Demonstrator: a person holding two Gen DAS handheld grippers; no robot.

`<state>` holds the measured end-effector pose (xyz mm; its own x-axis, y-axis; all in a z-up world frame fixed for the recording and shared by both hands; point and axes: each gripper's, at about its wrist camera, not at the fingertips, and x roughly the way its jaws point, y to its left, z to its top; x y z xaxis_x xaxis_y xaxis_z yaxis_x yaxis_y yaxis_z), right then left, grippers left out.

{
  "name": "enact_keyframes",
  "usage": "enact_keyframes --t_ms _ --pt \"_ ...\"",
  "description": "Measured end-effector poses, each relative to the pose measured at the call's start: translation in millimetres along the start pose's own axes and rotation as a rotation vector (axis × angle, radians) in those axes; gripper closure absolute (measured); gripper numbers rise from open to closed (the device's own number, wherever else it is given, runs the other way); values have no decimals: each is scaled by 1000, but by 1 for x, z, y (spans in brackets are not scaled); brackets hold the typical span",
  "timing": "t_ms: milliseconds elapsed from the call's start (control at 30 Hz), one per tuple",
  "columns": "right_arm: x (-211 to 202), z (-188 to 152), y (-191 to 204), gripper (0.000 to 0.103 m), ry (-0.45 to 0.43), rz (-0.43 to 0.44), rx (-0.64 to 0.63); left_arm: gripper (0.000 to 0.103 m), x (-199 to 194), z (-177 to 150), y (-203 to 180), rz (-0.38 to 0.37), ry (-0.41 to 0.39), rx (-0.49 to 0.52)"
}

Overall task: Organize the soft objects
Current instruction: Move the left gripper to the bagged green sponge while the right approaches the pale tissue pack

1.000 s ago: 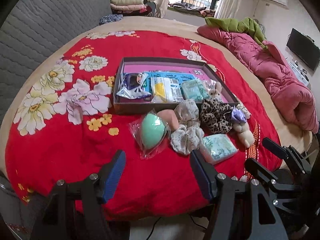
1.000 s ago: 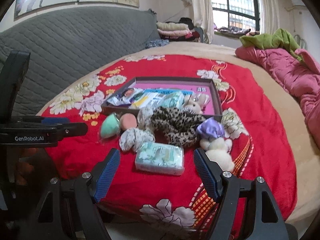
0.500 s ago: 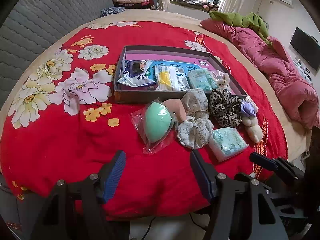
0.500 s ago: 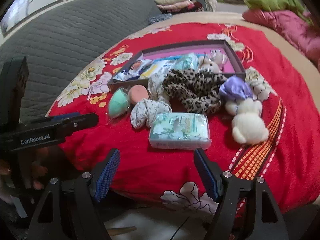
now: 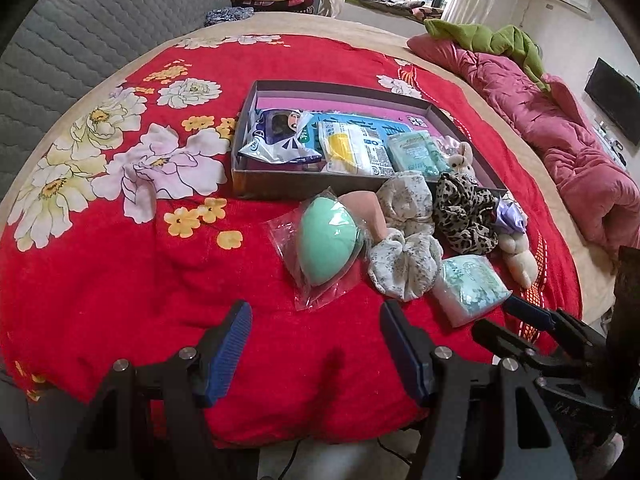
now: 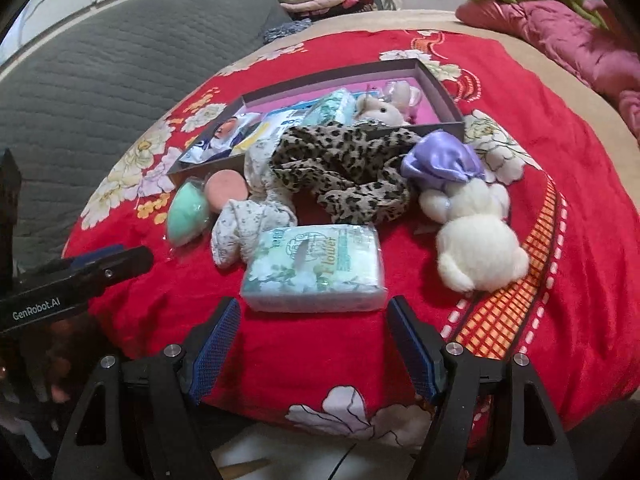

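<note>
Both of my claws have come in closer to the bed since a moment ago, and the pile now fills more of each view. My right claw (image 6: 312, 340) is spread wide and grips nothing; the tissue pack (image 6: 316, 268) lies just above it at the centre of the frame. My left claw (image 5: 316, 344) is spread wide too, gripping nothing, with the bagged green sponge (image 5: 328, 244) just above it. Beside that sponge sit a pink sponge (image 5: 372, 216), two pale scrunchies (image 5: 404, 264), a leopard scrunchie (image 5: 464, 216) and a white plush toy (image 6: 476, 244) with a purple bow (image 6: 440, 160). All lie on the red floral blanket (image 5: 120, 272), in front of the shallow box (image 5: 276, 190), which holds packets and a small bunny (image 6: 380, 110).
</note>
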<state>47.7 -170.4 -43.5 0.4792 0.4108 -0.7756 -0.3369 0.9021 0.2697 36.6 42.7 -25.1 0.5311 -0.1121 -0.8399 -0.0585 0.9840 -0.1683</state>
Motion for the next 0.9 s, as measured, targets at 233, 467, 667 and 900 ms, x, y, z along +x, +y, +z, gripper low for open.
enact_keyframes --t_ms 233,467,667,900 --pt "10 2 3 26 -13 -20 -28 37 6 0 -1 -10 3 3" --pt "21 5 11 24 -31 -60 -95 37 16 6 -1 -4 -5 2" --pt "23 7 13 24 -46 -68 -126 37 28 13 4 -1 -3 -9" --pt "21 8 14 25 -63 -71 -163 37 44 24 10 -1 4 -18"
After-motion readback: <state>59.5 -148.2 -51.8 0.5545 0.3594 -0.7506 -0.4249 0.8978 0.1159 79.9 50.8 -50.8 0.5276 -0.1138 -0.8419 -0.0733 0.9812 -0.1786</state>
